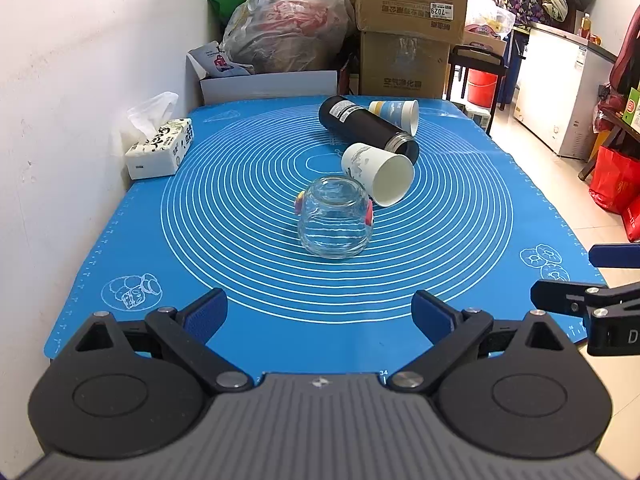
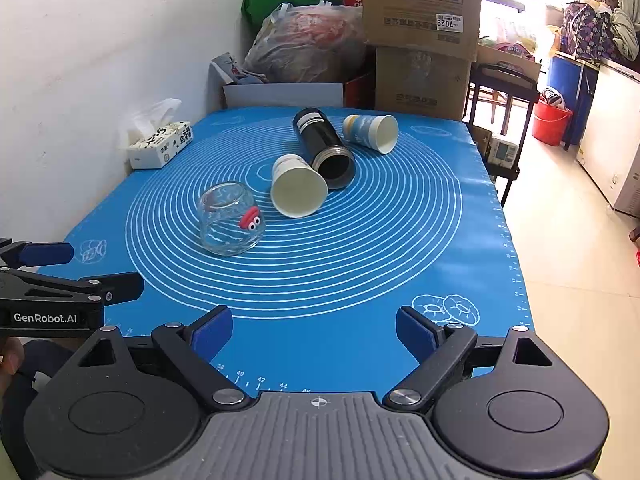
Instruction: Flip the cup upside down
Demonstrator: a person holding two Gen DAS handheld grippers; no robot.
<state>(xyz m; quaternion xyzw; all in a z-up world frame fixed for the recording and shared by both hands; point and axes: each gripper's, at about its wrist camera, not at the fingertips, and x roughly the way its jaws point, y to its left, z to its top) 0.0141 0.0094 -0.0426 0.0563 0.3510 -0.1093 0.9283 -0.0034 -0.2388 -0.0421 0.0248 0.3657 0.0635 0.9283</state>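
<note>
Mid-mat, your glass cup (image 1: 334, 218) lies on its side, just beside a paper cup (image 1: 378, 174), well clear of every worktop (image 1: 280, 344) edge. Both grippers, left (image 1: 320, 314) and right (image 2: 314, 330), hover spread wide, empty, above the near edge.
</note>
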